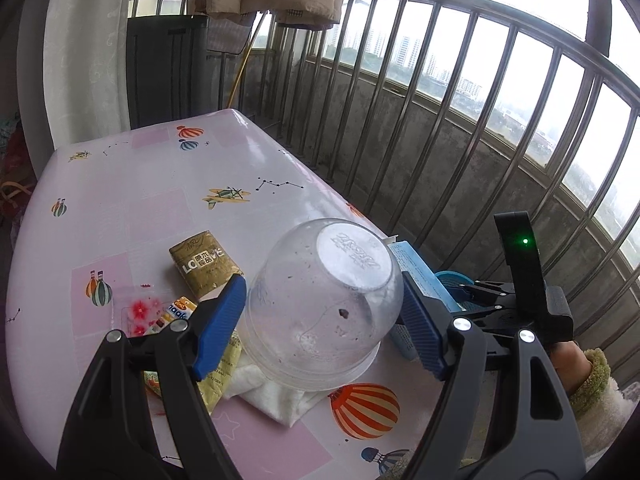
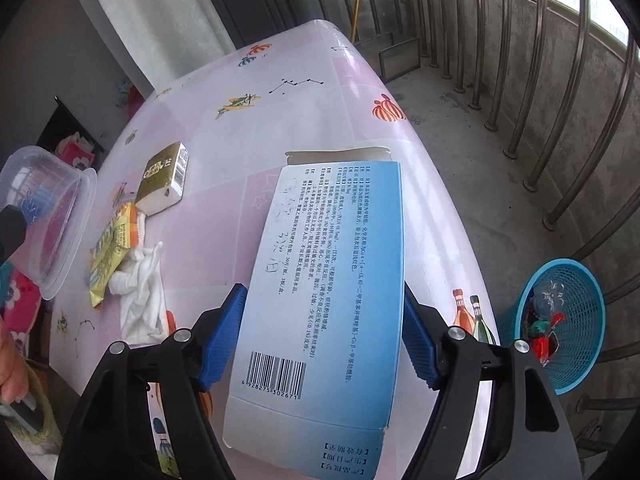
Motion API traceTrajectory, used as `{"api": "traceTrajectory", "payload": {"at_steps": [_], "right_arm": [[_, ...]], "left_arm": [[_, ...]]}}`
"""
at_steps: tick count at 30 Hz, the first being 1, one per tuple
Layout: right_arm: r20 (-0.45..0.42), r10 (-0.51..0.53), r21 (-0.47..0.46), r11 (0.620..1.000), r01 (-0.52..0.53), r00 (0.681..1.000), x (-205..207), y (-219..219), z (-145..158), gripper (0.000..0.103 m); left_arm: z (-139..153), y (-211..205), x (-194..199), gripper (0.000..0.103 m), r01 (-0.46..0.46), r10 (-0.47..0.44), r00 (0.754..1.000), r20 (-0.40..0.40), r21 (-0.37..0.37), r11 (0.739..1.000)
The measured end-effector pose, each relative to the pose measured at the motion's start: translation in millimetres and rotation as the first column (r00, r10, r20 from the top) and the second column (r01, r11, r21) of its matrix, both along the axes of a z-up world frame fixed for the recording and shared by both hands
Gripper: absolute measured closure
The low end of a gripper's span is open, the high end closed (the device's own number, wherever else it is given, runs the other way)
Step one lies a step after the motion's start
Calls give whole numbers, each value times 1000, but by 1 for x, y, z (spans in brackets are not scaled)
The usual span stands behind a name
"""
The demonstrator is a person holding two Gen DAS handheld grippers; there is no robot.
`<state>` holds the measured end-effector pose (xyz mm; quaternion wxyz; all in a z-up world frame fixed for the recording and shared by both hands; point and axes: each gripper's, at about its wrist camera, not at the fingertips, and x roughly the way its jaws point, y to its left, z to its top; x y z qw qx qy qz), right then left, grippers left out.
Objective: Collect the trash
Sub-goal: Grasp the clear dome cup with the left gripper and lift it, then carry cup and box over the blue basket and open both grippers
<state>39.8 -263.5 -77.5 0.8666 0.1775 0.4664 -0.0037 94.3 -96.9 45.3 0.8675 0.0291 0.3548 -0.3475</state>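
A: Surface?
B: Table (image 2: pixel 304 64) under a glossy pink-white cloth printed with balloons and planes.

A: What's lying on it?
B: Gold tissue pack (image 2: pixel 164 178) near centre. At its 7 o'clock, touching it, a yellow snack wrapper (image 2: pixel 106 258). Crumpled white tissue (image 2: pixel 142 292) at the wrapper's 4 o'clock, partly under it. Clear packet with red flowers (image 1: pixel 138 308) at the left edge.

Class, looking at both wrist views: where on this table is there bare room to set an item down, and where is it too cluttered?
Free: the far half of the table, beyond the gold tissue pack, and the strip along the railing-side edge. Crowded: the near corner, where snack wrappers and a white tissue lie beside the pack.
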Motion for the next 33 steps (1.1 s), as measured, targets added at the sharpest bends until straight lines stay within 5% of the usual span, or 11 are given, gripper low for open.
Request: {"api": "traceTrajectory", "payload": {"at_steps": [7, 11, 13, 20, 28, 33], "right_arm": [[65, -170, 241, 959, 150, 983, -60, -65, 5, 34], [112, -356, 253, 913, 320, 928, -111, -119, 15, 34], [119, -467, 265, 865, 425, 876, -138, -152, 14, 34], [-5, -746, 420, 603, 678, 666, -217, -250, -49, 33], [-133, -802, 548, 430, 718, 582, -218, -327, -129, 26], [-238, -812, 531, 351, 771, 533, -205, -380, -193, 18]], "left_arm": [[9, -48, 2, 31, 121, -121, 992, -34, -24, 992], [9, -104, 2, 31, 238, -241, 968, -76, -44, 970], [6, -140, 0, 31, 306, -310, 943, -117, -52, 951], [-51, -272, -17, 31, 470, -463, 808, -363, -76, 879], [-124, -400, -38, 30, 558, -495, 698, -517, -40, 829], [-165, -450, -28, 21, 519, -415, 717, -560, 31, 854]]}}
